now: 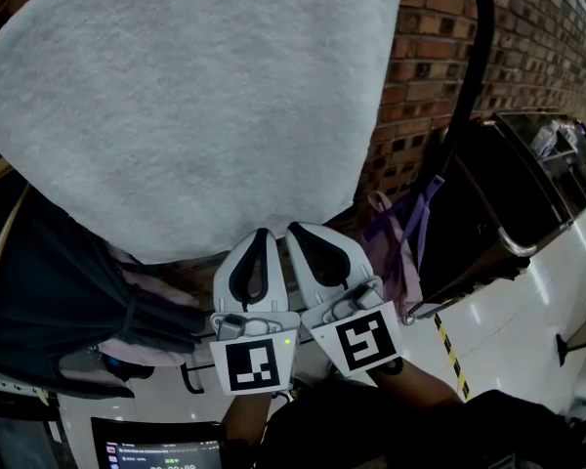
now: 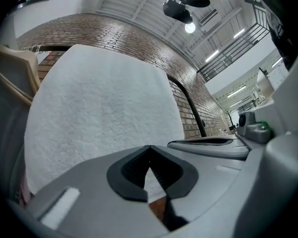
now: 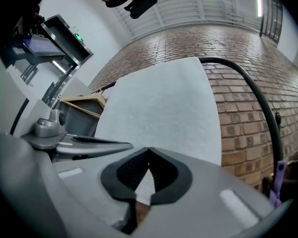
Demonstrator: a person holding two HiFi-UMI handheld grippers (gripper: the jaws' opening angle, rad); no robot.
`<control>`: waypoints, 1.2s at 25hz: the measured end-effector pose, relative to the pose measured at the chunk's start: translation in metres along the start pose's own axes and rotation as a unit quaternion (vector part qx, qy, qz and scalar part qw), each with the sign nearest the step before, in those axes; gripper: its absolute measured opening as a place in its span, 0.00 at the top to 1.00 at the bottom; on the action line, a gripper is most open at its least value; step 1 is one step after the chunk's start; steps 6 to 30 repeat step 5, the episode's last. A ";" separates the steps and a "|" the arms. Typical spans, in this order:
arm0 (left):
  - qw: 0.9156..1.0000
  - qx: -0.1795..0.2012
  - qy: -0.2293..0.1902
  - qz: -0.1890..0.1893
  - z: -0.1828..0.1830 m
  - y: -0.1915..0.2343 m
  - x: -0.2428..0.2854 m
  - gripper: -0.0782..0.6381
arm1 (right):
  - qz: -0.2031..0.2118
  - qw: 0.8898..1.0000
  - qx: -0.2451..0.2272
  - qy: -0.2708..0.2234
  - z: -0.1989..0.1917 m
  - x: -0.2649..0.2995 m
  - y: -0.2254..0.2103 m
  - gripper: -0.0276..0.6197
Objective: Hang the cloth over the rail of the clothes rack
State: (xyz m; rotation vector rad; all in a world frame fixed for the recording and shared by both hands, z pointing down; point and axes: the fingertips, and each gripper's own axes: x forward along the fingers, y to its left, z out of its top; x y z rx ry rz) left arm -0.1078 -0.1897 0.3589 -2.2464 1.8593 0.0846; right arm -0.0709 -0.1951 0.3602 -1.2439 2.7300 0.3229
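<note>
Both jaw pairs are closed on nothing: left gripper (image 1: 264,233) and right gripper (image 1: 292,228) sit side by side at the near lower edge of the white cloth (image 1: 195,106), which hangs spread before the brick wall (image 1: 439,57).

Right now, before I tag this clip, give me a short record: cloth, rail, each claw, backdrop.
cloth: grey-white cloth, draped over the rail and hanging flat
rail: black curved rail, running out from the cloth's top corner
left claw: shut, nothing seen between the jaws, tip at the cloth's lower edge
right claw: shut, nothing seen between the jaws, beside the left claw
backdrop: brick wall
</note>
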 end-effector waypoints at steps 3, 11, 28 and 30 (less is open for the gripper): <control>1.000 0.000 -0.001 -0.001 0.002 0.000 -0.003 0.88 | -0.001 1.000 0.005 0.001 0.002 -0.002 0.002 0.95; 1.000 -0.002 -0.001 -0.003 0.004 -0.001 -0.006 0.88 | -0.002 1.000 0.008 0.001 0.003 -0.004 0.004 0.95; 1.000 -0.002 -0.001 -0.003 0.004 -0.001 -0.006 0.88 | -0.002 1.000 0.008 0.001 0.003 -0.004 0.004 0.95; 1.000 -0.002 -0.001 -0.003 0.004 -0.001 -0.006 0.88 | -0.002 1.000 0.008 0.001 0.003 -0.004 0.004 0.95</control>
